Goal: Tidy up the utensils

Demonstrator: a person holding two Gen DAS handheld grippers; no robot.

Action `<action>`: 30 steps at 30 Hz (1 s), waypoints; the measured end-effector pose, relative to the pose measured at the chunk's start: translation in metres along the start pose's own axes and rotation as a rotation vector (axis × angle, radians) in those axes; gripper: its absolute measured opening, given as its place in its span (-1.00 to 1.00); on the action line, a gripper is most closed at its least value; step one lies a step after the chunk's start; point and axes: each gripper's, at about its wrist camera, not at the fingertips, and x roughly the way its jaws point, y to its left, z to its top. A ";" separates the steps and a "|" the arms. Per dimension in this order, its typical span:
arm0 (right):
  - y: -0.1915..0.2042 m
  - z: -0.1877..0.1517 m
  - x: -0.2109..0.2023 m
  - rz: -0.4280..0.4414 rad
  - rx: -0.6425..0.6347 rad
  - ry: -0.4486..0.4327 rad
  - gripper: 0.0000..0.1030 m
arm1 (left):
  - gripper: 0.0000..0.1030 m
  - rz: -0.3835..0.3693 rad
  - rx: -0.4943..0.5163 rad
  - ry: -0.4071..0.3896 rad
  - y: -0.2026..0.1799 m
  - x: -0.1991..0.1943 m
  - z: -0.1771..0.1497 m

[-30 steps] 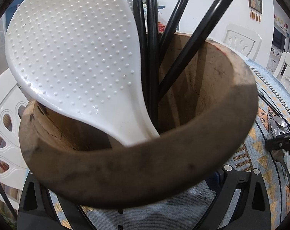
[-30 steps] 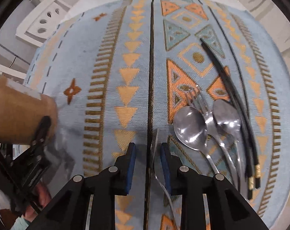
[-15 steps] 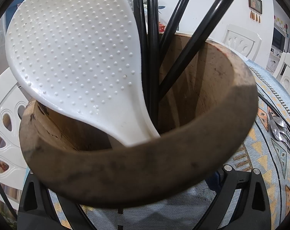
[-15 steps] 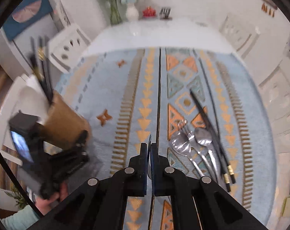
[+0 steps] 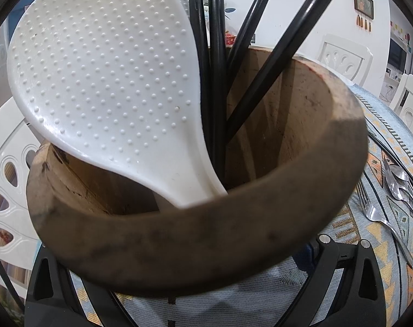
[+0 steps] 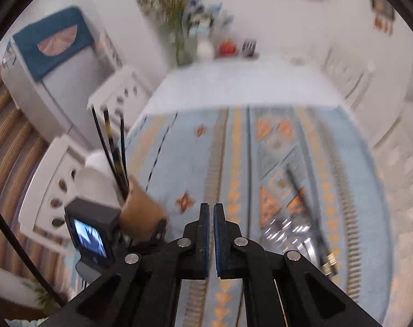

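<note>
My left gripper (image 5: pixel 184 245) is shut on a tilted brown wooden holder (image 5: pixel 206 239), one finger on each side. In the holder stand a white dimpled rice paddle (image 5: pixel 105 81) and several black chopsticks (image 5: pixel 217 54). To the right on the patterned cloth lie a fork (image 5: pixel 370 209) and spoons (image 5: pixel 397 182). My right gripper (image 6: pixel 211 207) hangs high above the cloth, shut, with nothing visible between its pads. The holder (image 6: pixel 142 212) sits low on the left there. Blurred spoons (image 6: pixel 293 229) and black chopsticks (image 6: pixel 323 245) lie to the right.
A blue and orange patterned cloth (image 6: pixel 233 163) covers the near part of the table, with a white cloth (image 6: pixel 247 84) beyond. White chairs (image 6: pixel 59 179) stand along the left and right sides. A vase with flowers (image 6: pixel 184 27) stands at the far end.
The right gripper shut around a fork handle on the cloth, then rose and tilted up, out of the left wrist view. A fork still lies on the cloth. The left gripper and holder stayed still.
</note>
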 end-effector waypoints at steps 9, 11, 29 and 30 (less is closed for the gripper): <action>-0.041 -0.031 0.107 0.075 0.220 0.266 -0.21 | 0.93 -0.001 0.000 -0.001 0.003 -0.001 0.000; -0.043 -0.034 0.122 0.015 0.232 0.284 -0.21 | 0.93 -0.001 0.000 -0.001 0.002 0.000 0.000; -0.027 -0.020 0.158 -0.201 0.090 0.294 -0.72 | 0.93 -0.001 0.000 -0.005 0.002 0.000 -0.001; -0.036 -0.018 0.154 -0.189 0.116 0.301 -0.76 | 0.93 -0.001 0.001 -0.006 0.002 0.000 -0.001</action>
